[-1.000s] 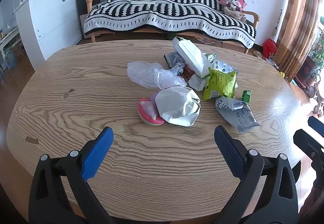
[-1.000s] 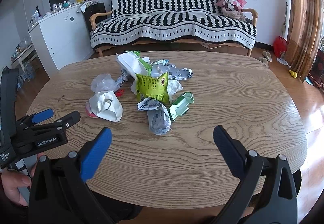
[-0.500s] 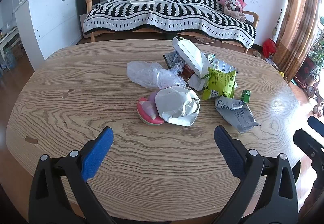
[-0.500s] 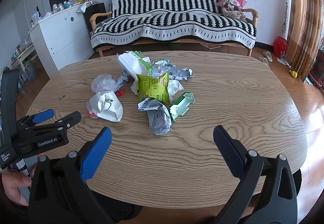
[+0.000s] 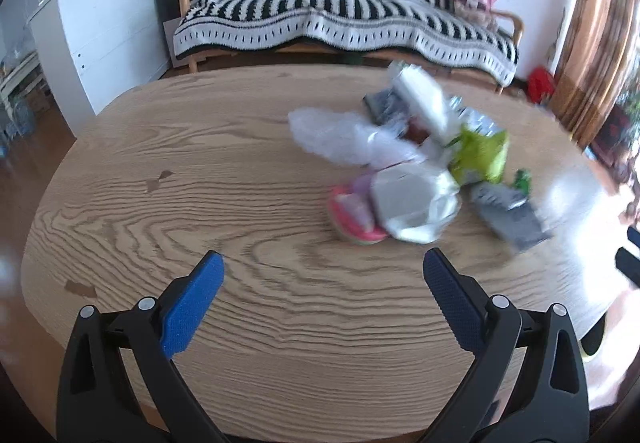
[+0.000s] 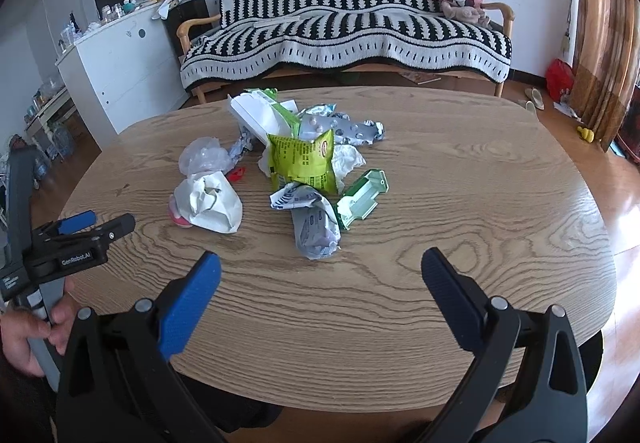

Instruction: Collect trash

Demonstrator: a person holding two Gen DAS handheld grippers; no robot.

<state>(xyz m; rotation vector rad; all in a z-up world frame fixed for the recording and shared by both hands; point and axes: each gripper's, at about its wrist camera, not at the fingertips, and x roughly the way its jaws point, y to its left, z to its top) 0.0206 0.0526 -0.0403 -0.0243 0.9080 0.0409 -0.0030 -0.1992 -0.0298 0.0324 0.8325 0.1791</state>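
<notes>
- The left gripper (image 5: 322, 271) stands spread wide at the bottom of the left wrist view, blue pads far apart, holding nothing and touching nothing — bare wooden table (image 5: 200, 203) shows between the fingers.
- The right gripper (image 6: 320, 269) is spread just as wide at the bottom of its own view, empty as well.
- In the right wrist view the left gripper (image 6: 96, 225) also appears at the left edge, side-on, gripped by a hand (image 6: 28, 327) in the lower left corner.
- The trash lies in one loose heap on the table, above and beyond both claws and apart from them; in the left wrist view it sits right of centre and is blurred.
- Nearest the right gripper is a crumpled grey wrapper (image 6: 314, 221), its long axis running from upper left to lower right, the fat end pointing toward the claw.
- Just right of it a pale green plastic piece (image 6: 362, 199) lies slanted, long axis from lower left to upper right.
- A lime-green snack bag (image 6: 302, 159) stands above the wrapper, tilted slightly, its top edge toward the sofa (image 6: 344, 31).
- A crumpled white paper (image 6: 210, 203) lies left of centre, covering most of a pink dish (image 6: 176, 215) — only the rim shows.
- Behind these: a clear plastic bag (image 6: 204, 157), a white-and-green pack (image 6: 260, 115) and silver foil blister strips (image 6: 344, 127).
</notes>
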